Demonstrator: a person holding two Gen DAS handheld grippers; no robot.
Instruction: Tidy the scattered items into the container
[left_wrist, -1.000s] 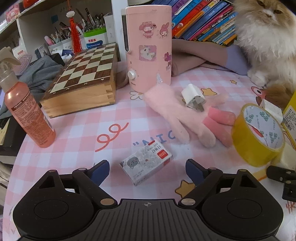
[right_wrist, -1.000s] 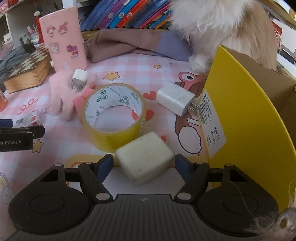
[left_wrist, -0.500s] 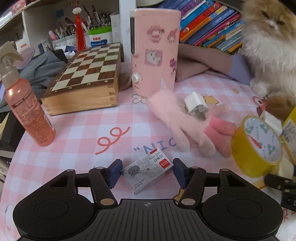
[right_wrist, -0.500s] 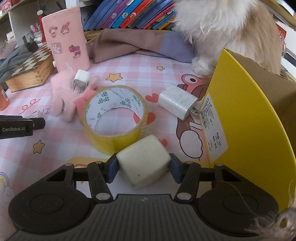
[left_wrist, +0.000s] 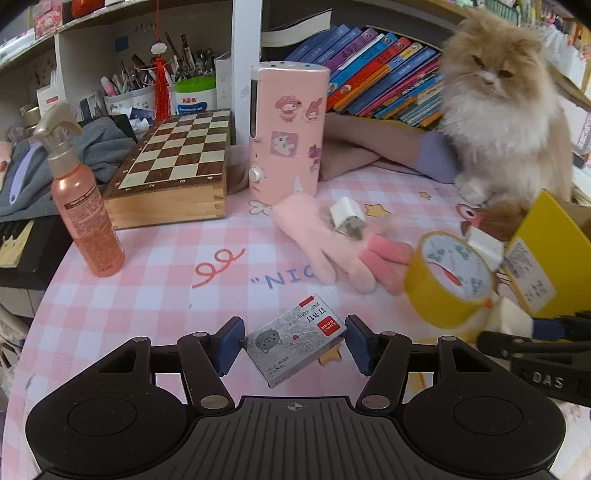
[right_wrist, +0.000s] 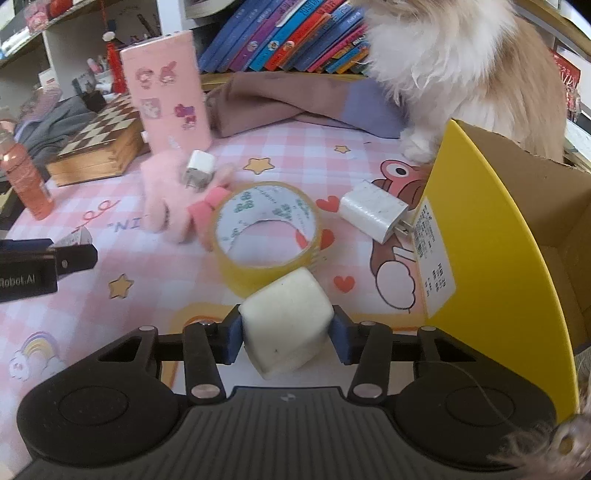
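1. On my left, the left claw (left_wrist: 291, 345) was clenched on the small staple box (left_wrist: 295, 341). A pad pressed each end, and the box sat skewed between them, just clear of the pink checked surface (left_wrist: 147, 295). I judged the hold shallow, so I wanted a slow carry with no wrist roll, or the box could pivot out.

2. Further right lay the pink glove (left_wrist: 325, 247) with a small white plug (left_wrist: 347, 218) on top, both untouched. I meant to pass over them, not drag through.

3. Next came the yellow tape roll (right_wrist: 266, 236), lying flat just beyond the right claw. The foam block (right_wrist: 284, 321) looked close to its rim, so I reckoned a straight lift came first, before any sideways move.

4. The right claw (right_wrist: 284, 332) had just been closing and now gripped that cream foam block, pads squeezing its two sides. Foam gives, so I thought no more squeeze was needed.

5. At the far right stood the yellow cardboard box (right_wrist: 491, 236), open, with a larger white charger (right_wrist: 373, 210) just beside its near wall. I judged both loads had to clear that wall before release, right one first, being nearer.

6. A fluffy cat (left_wrist: 506, 110) sat behind the box; I would keep movements gentle there.
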